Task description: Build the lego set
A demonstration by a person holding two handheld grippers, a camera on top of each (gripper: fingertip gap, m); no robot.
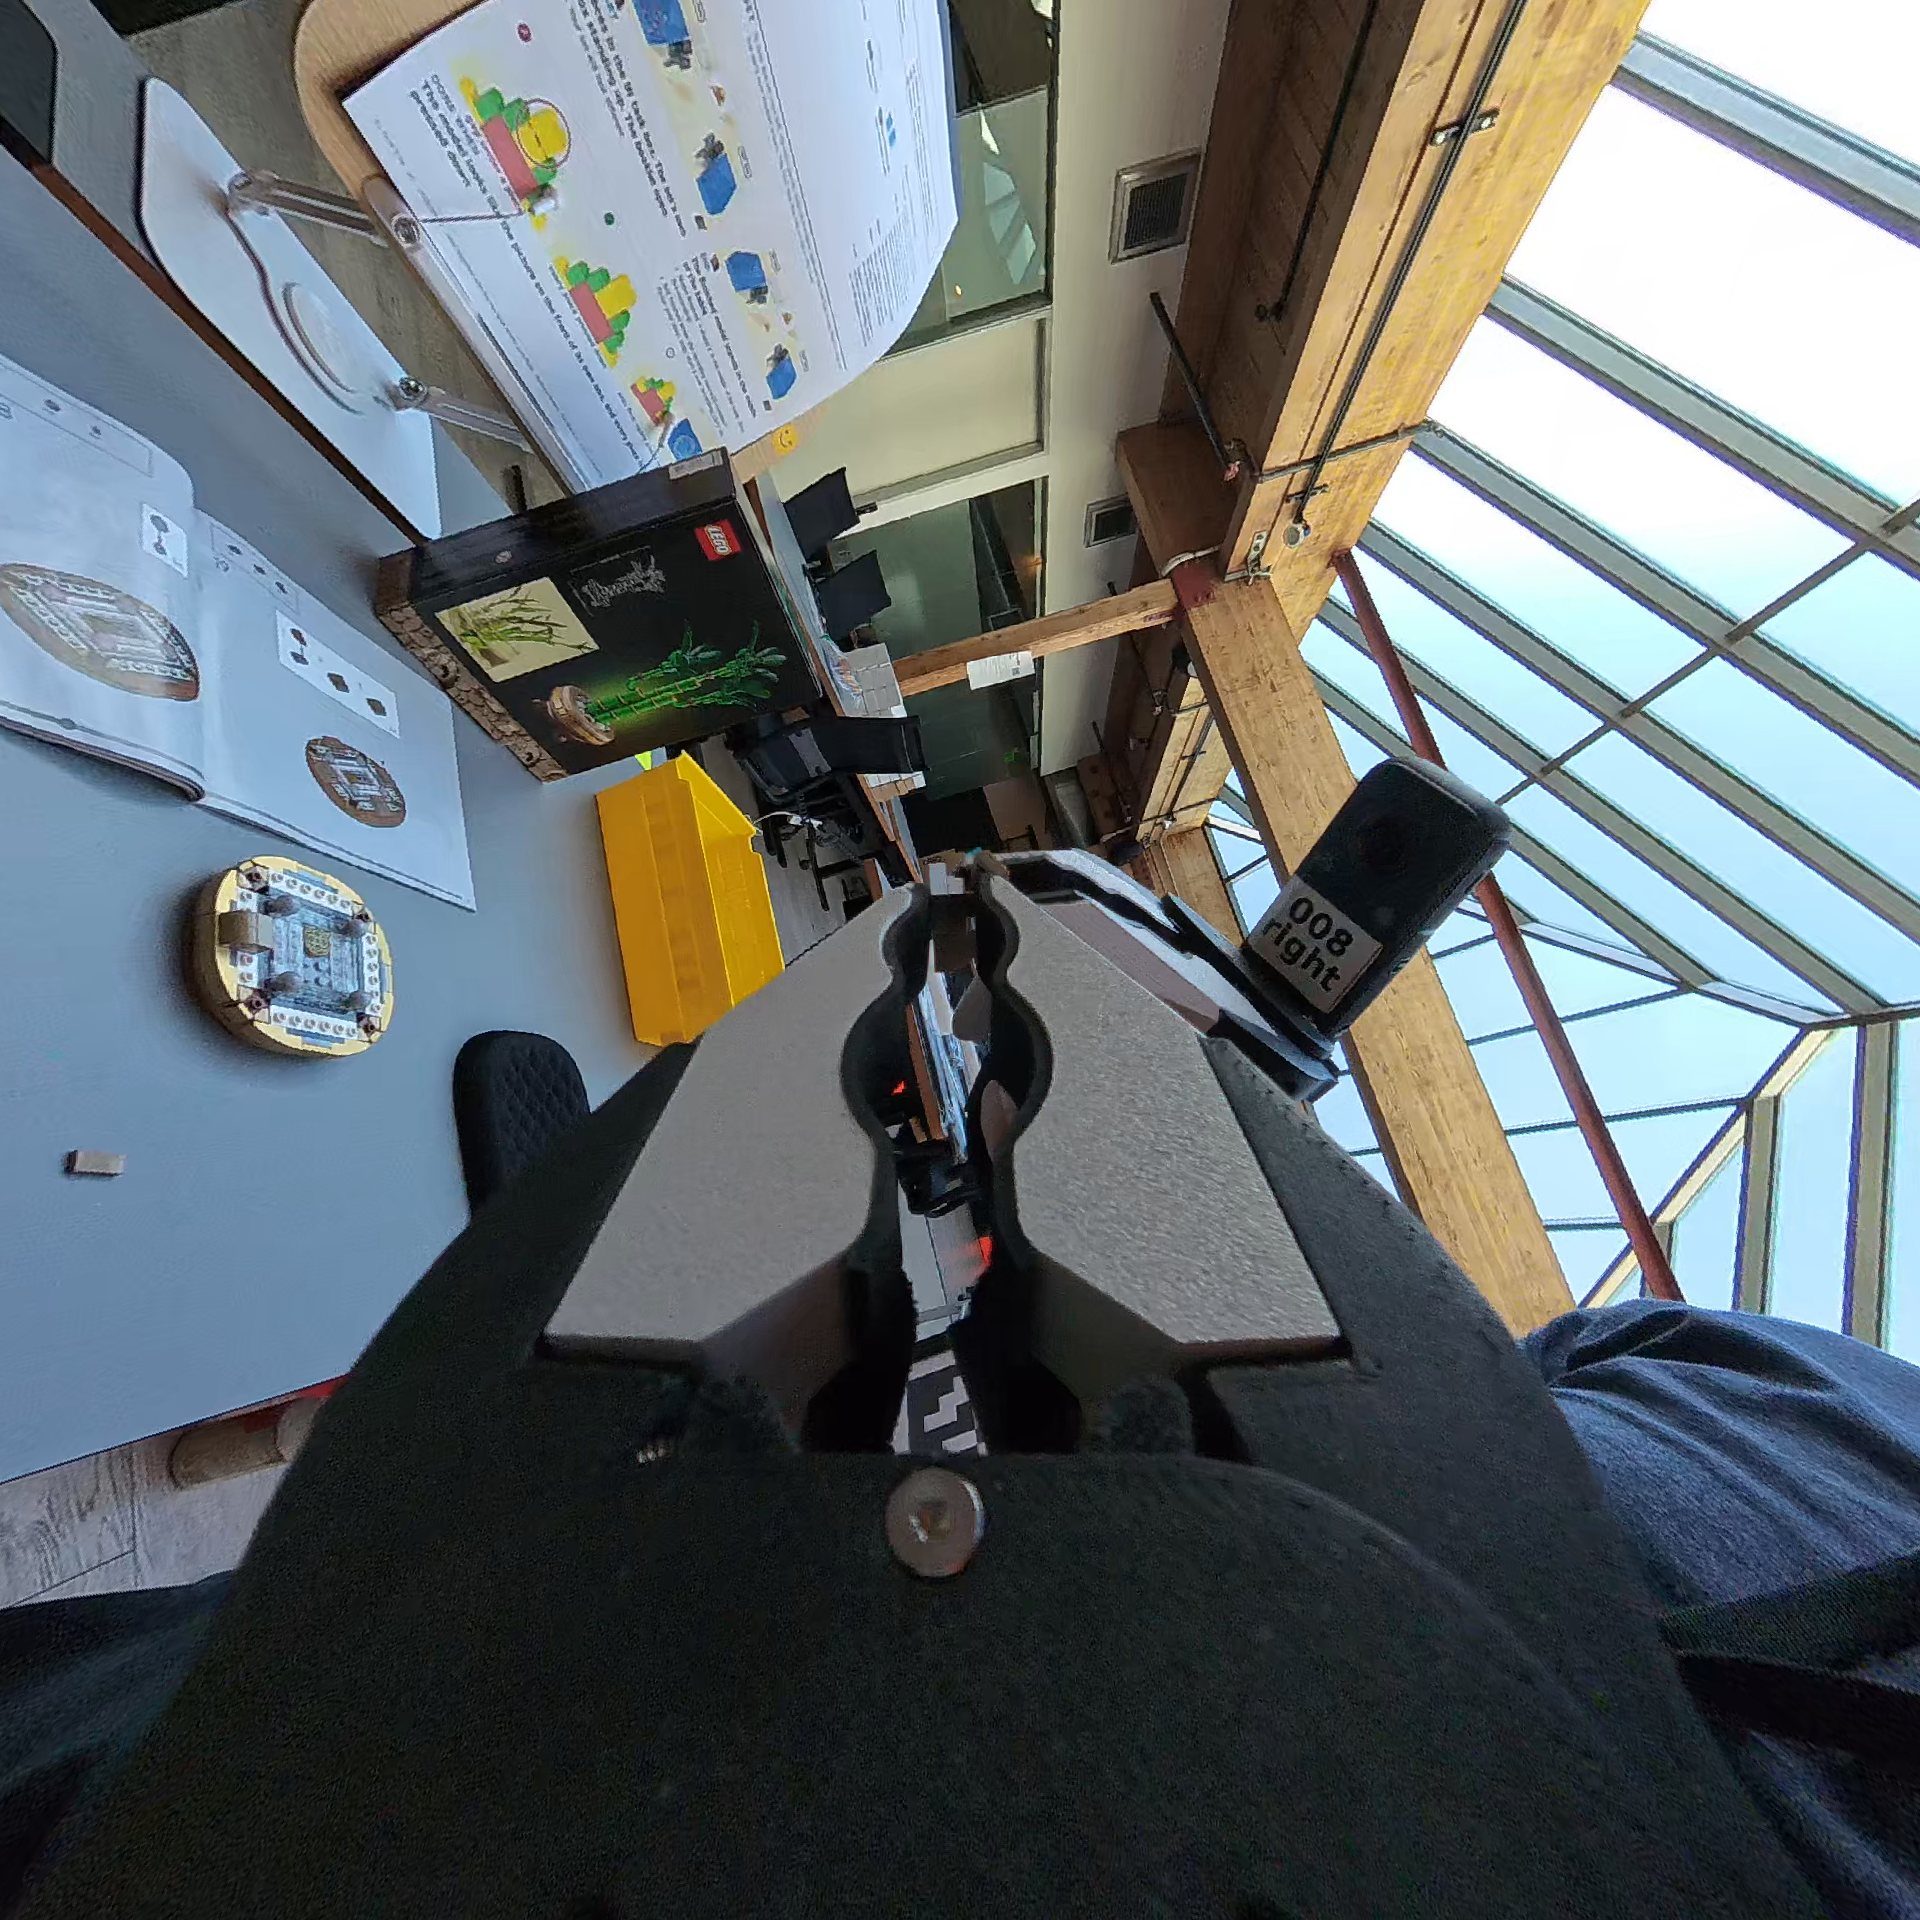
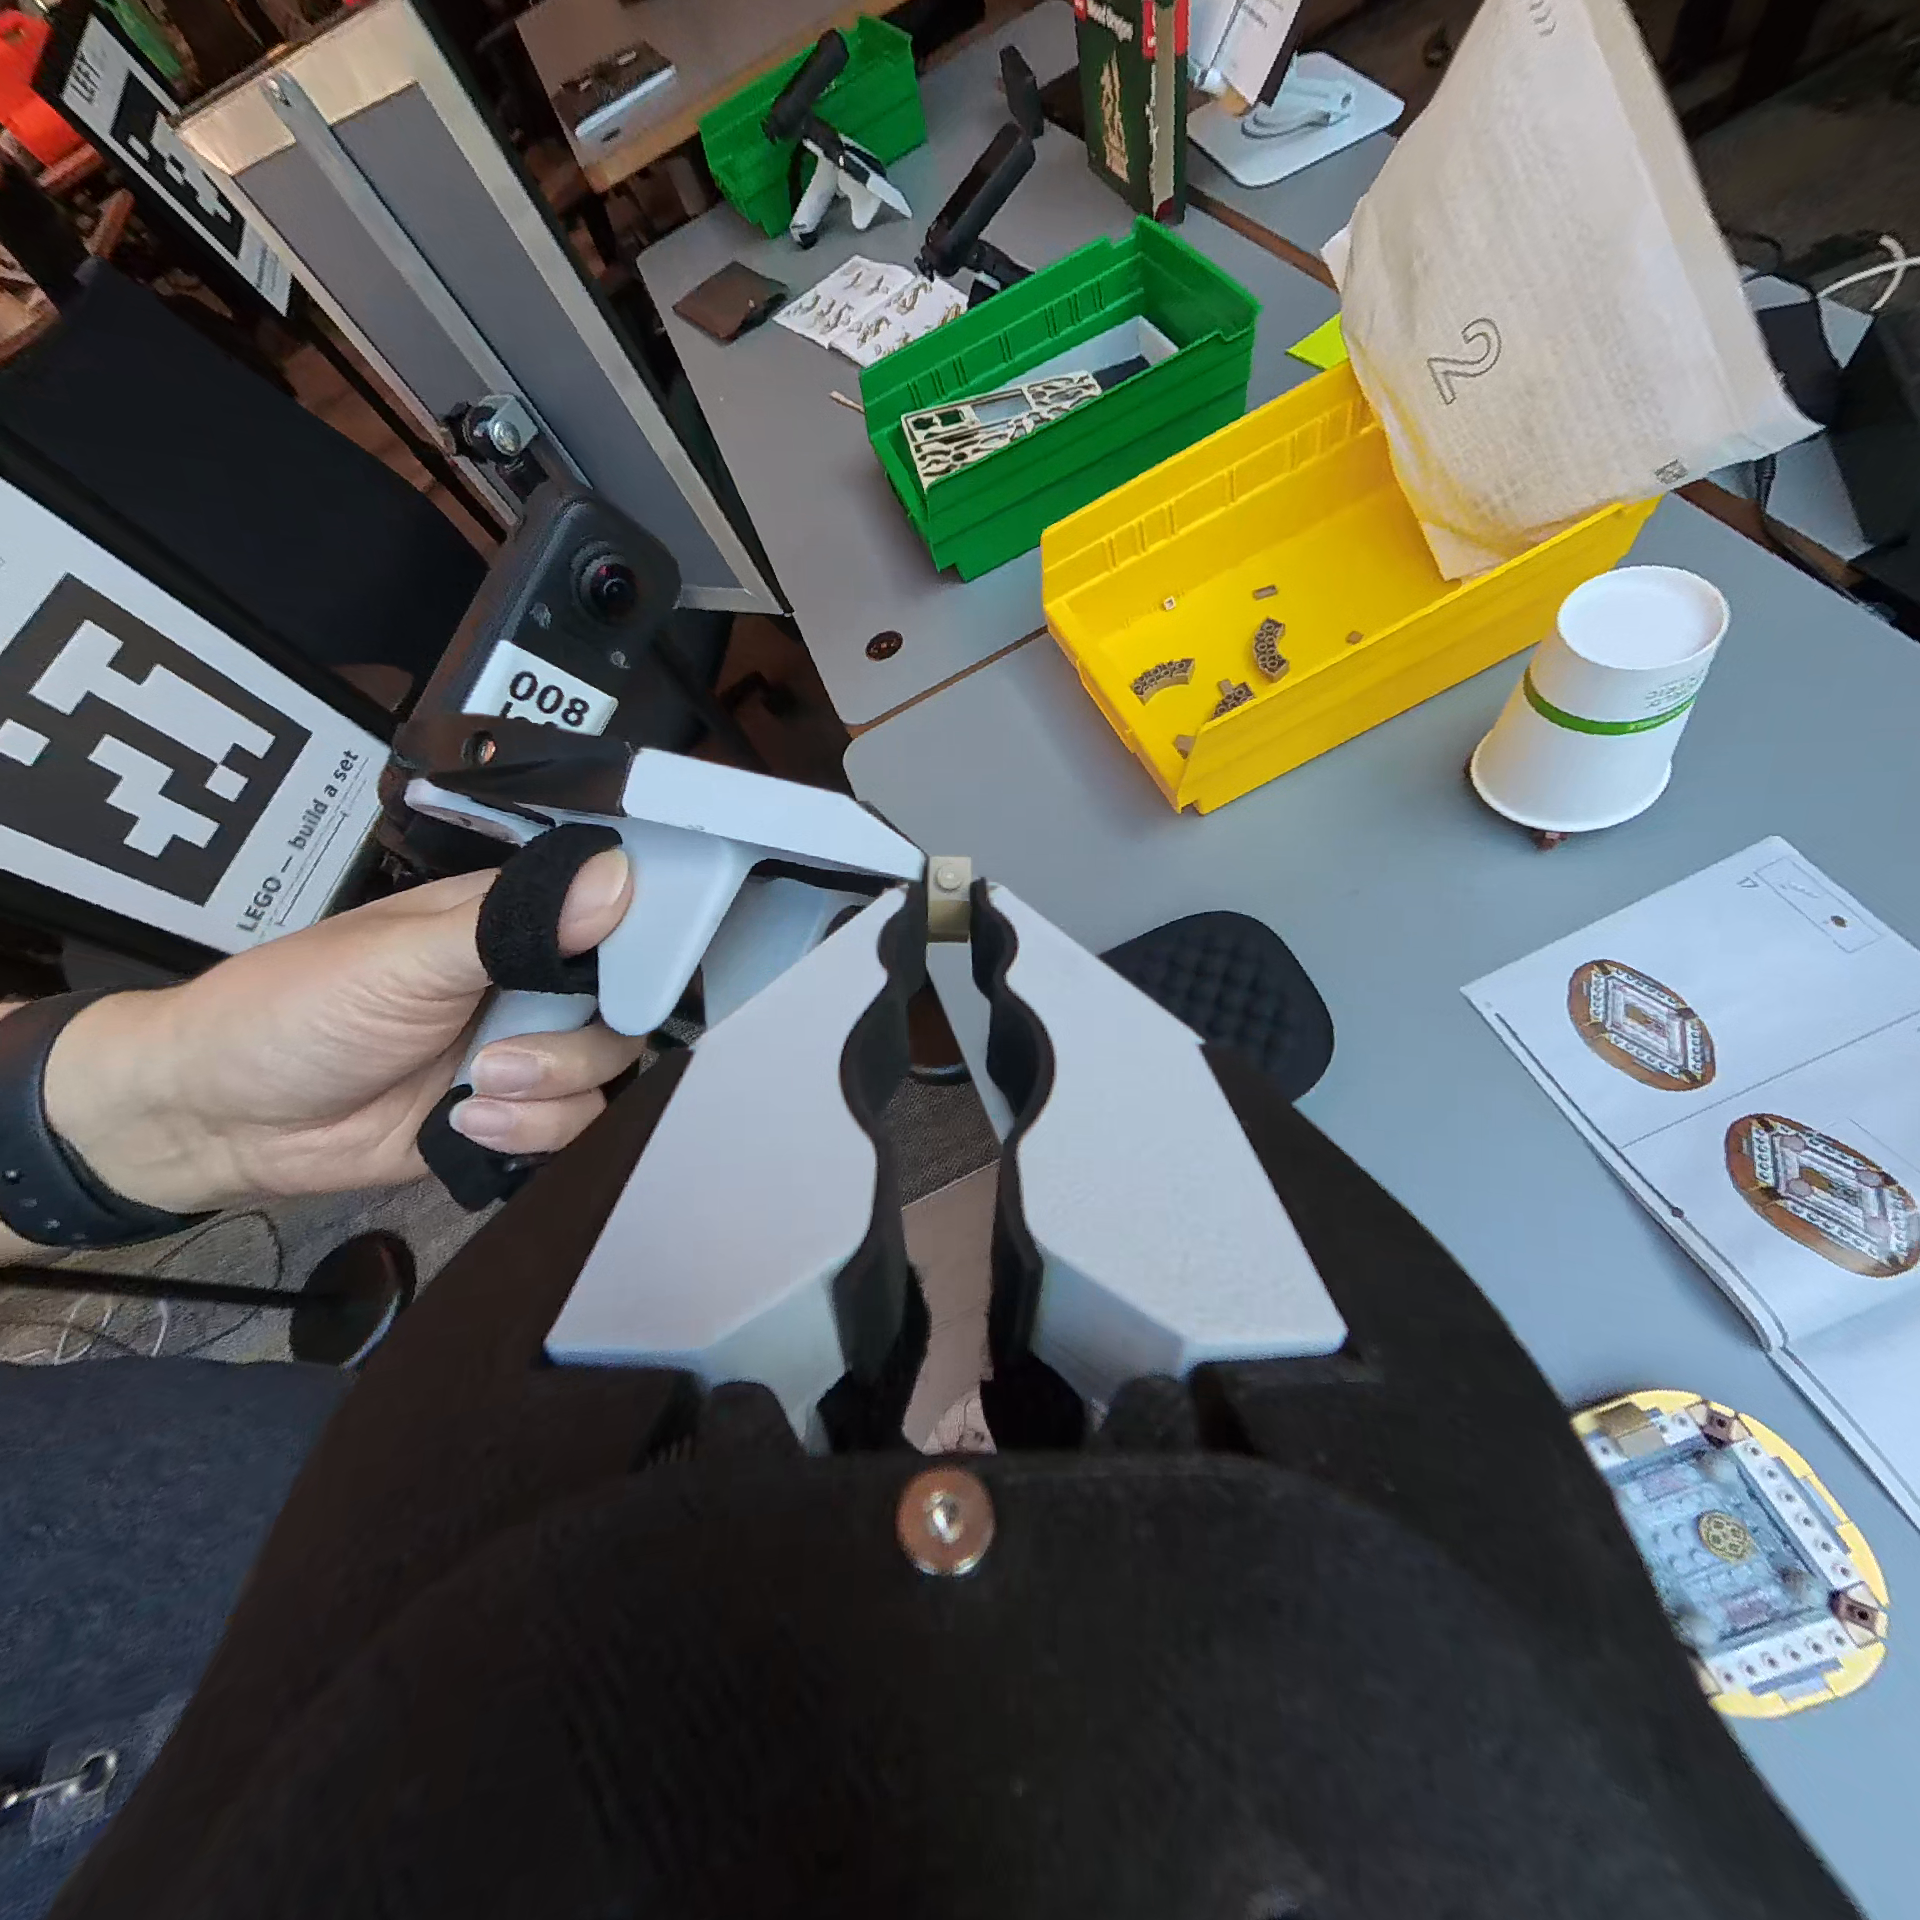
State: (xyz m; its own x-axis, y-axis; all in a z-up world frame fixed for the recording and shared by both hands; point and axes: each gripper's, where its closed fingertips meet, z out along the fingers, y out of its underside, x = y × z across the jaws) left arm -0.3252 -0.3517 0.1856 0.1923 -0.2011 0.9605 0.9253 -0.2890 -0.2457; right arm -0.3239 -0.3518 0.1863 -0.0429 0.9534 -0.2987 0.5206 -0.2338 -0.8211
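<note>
Up close, my right gripper (image 2: 948, 906) pinched a small tan brick (image 2: 948, 902), stud facing me, while my left gripper (image 1: 951, 902) clamped it too. Beyond lay the round base (image 2: 1730, 1558), booklet (image 2: 1704, 1049), yellow bin (image 2: 1299, 623), numbered paper bag (image 2: 1558, 312).

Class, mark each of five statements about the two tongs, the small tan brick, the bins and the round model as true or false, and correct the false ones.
1. The right tongs grip a small tan brick at their tips. True.
2. The left tongs lie on the table, away from the brick. False: a hand holds them up, and their tips meet the brick.
3. The yellow bin is empty. False: several brown pieces lie in it.
4. A white paper cup stands upside down on the grey table beside the yellow bin. True.
5. The round model sits on the table near the open instruction booklet. True.
</note>
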